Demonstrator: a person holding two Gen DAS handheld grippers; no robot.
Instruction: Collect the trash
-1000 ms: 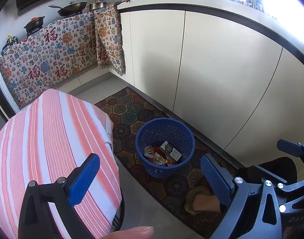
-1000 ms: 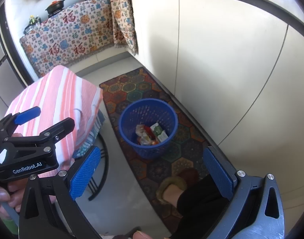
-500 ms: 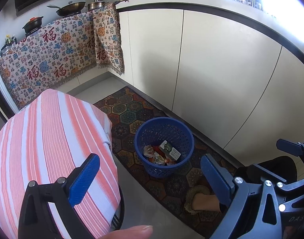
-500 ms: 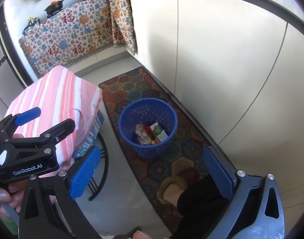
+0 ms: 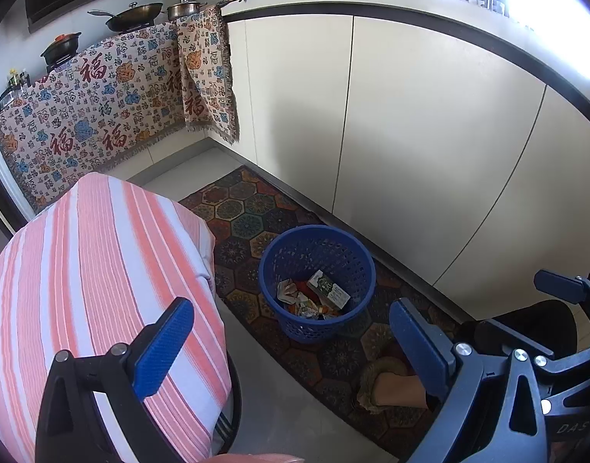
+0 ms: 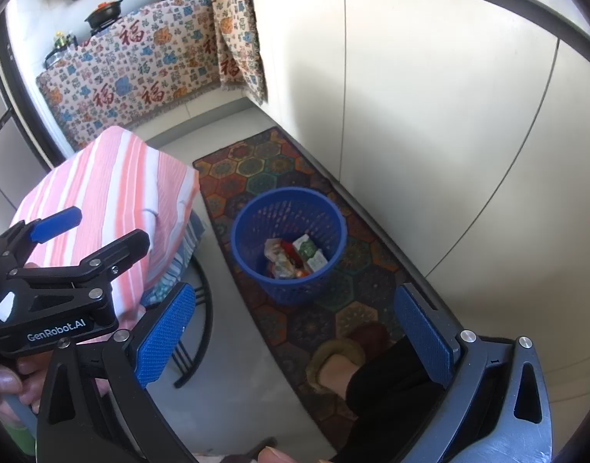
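A blue mesh trash basket [image 5: 356, 254] stands on the patterned rug; it also shows in the right wrist view [image 6: 333, 212]. Inside lie a green-and-white carton [image 5: 328, 289] and crumpled wrappers [image 5: 291, 293], seen too in the right wrist view [image 6: 308, 252]. My left gripper [image 5: 291, 345] is open and empty, held above the floor beside the striped table. My right gripper [image 6: 295, 332] is open and empty, above the rug near the basket. The left gripper also shows at the left of the right wrist view [image 6: 55, 254].
A table under a pink striped cloth [image 5: 82, 270] stands left of the basket. Cream cabinet doors [image 5: 411, 135] run along the right. A patterned cloth [image 5: 102, 108] covers the far counter with pans on it. The person's slippered foot [image 6: 337, 362] rests on the rug [image 5: 248, 216].
The left wrist view has shifted slightly; the striped table sits a little further left. Both grippers stay open and empty, and the basket has not moved.
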